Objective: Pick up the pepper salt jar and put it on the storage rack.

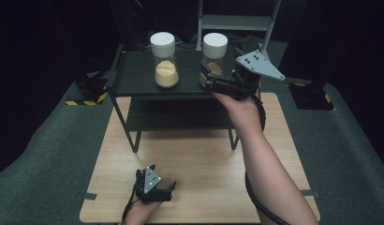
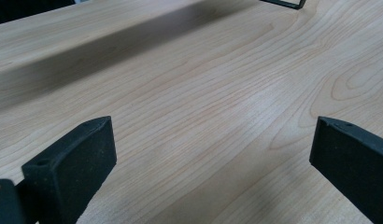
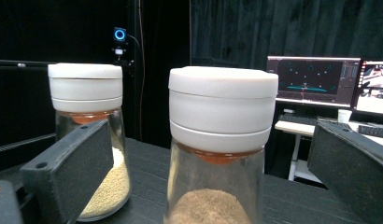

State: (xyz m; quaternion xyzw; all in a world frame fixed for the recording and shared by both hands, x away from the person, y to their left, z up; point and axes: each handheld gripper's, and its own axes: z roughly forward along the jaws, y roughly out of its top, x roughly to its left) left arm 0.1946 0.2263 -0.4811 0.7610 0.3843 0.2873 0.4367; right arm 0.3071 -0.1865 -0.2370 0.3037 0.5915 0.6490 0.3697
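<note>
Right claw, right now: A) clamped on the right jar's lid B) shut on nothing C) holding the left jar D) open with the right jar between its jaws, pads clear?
D: the right claw stands open around the right jar, with gaps showing on both sides.

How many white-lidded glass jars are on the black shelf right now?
2. The left white-lidded glass jar stands alone on the black shelf; the right white-lidded glass jar stands between the open jaws of the right gripper. None looks hidden.

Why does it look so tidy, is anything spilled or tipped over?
Nothing stands out. Both jars, the left jar and the right jar, stand upright on the black shelf with white lids on. The right claw is open around the right jar; no grains lie spilled.
</note>
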